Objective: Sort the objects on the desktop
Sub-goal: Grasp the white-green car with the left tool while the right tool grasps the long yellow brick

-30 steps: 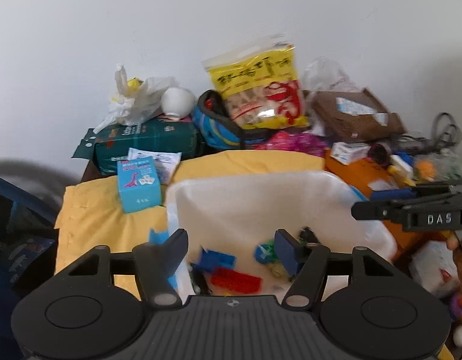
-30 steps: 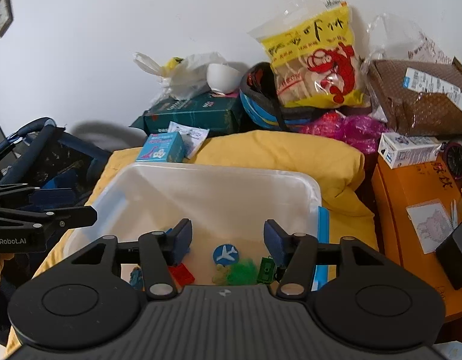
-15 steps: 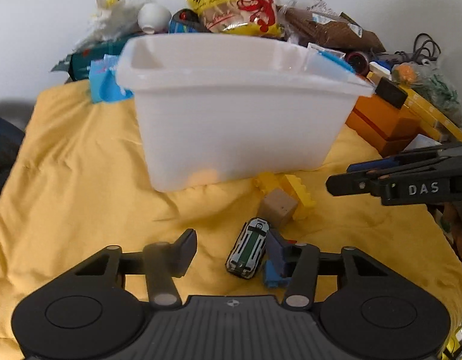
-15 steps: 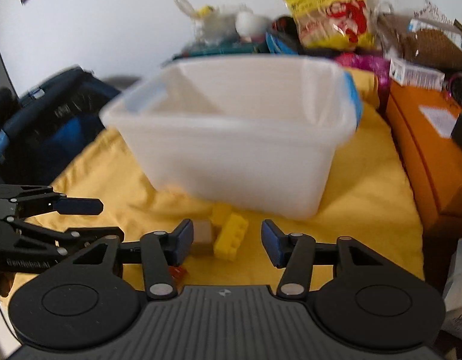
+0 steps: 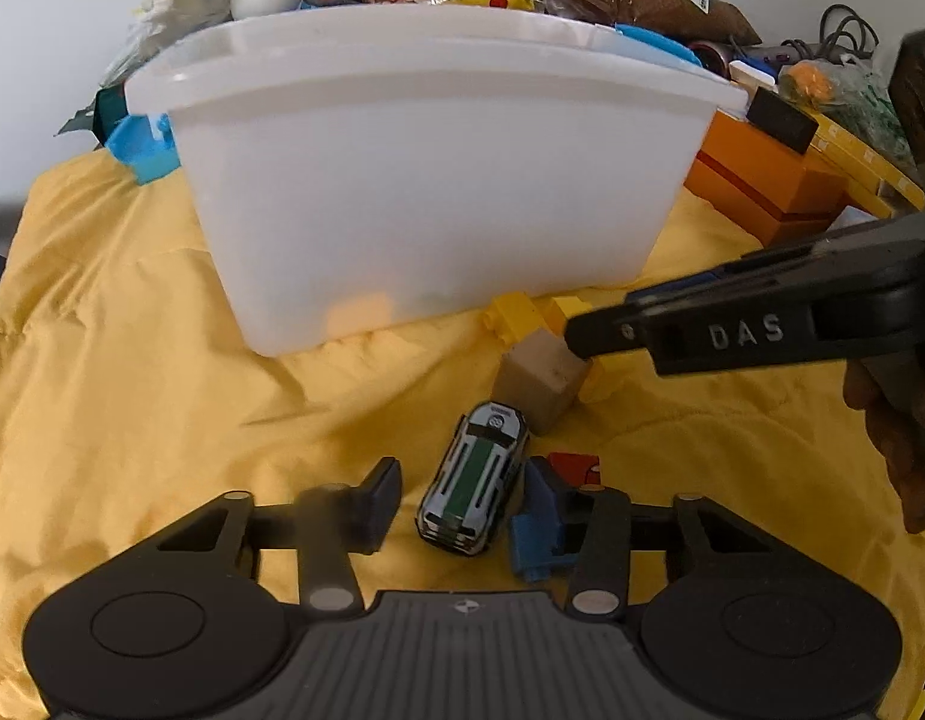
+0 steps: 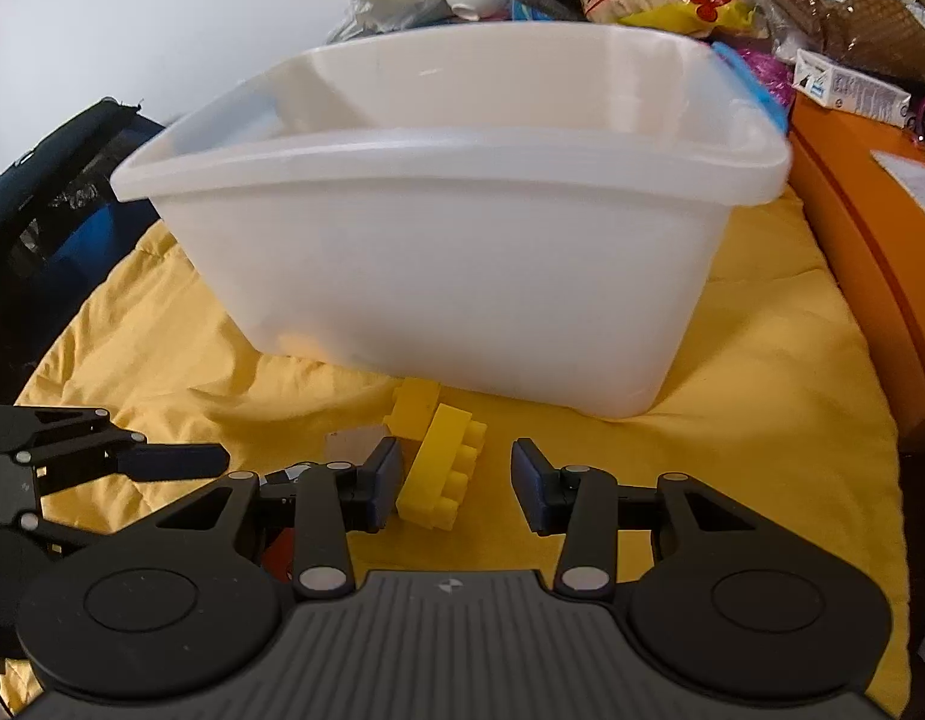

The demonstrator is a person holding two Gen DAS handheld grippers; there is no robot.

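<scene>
The left tongs (image 5: pixel 459 495) gape wide, empty, around the toy car (image 5: pixel 475 478), whose long axis runs away from them. The right tongs (image 6: pixel 456 483), open, empty, straddle the yellow brick (image 6: pixel 441 462), lengthwise too.

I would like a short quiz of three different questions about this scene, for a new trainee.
1. True or false: the toy car lies between the open left tongs.
2. Which thing sits between the right tongs? A) yellow brick B) wooden cube C) white bin
3. Fill in: the toys lie on a ____ cloth.

Key: 1 true; 2 A; 3 yellow.
</scene>
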